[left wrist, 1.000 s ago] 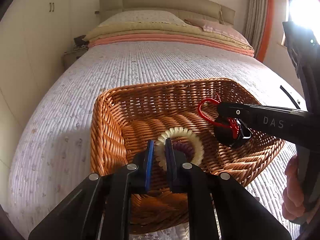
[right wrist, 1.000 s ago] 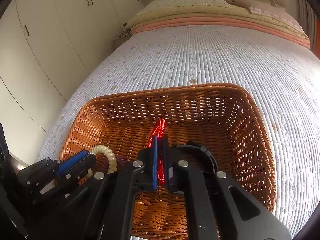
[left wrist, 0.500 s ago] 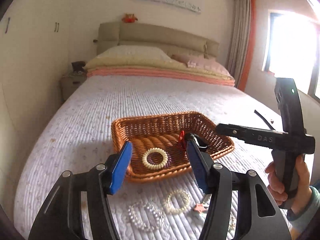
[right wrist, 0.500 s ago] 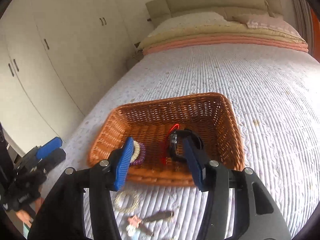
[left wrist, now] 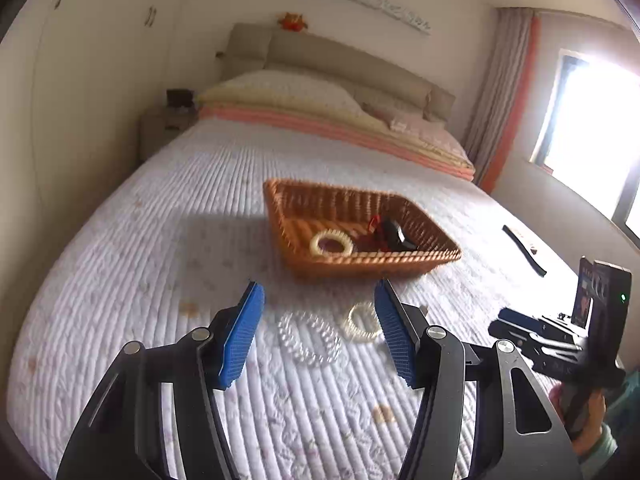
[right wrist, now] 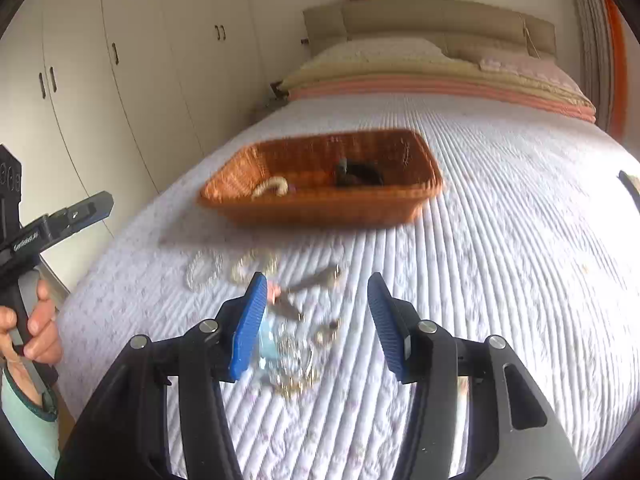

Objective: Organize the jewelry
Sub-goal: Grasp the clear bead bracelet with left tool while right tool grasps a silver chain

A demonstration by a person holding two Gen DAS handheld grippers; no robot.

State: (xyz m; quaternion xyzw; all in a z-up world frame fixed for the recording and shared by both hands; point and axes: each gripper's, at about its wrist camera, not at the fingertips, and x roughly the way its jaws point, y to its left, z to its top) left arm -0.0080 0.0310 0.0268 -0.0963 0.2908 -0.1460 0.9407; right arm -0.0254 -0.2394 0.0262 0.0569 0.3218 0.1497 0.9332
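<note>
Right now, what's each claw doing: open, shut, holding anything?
Left claw: open, holding nothing; its jaws have just been opening.
Right claw: open, holding nothing; its jaws have just been opening.

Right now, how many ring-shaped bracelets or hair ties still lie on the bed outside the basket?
2 clearly: a clear beaded bracelet and a cream coil ring beside it, both in front of the wicker basket. The blurred jewelry pile by the right gripper may hide more.
</note>
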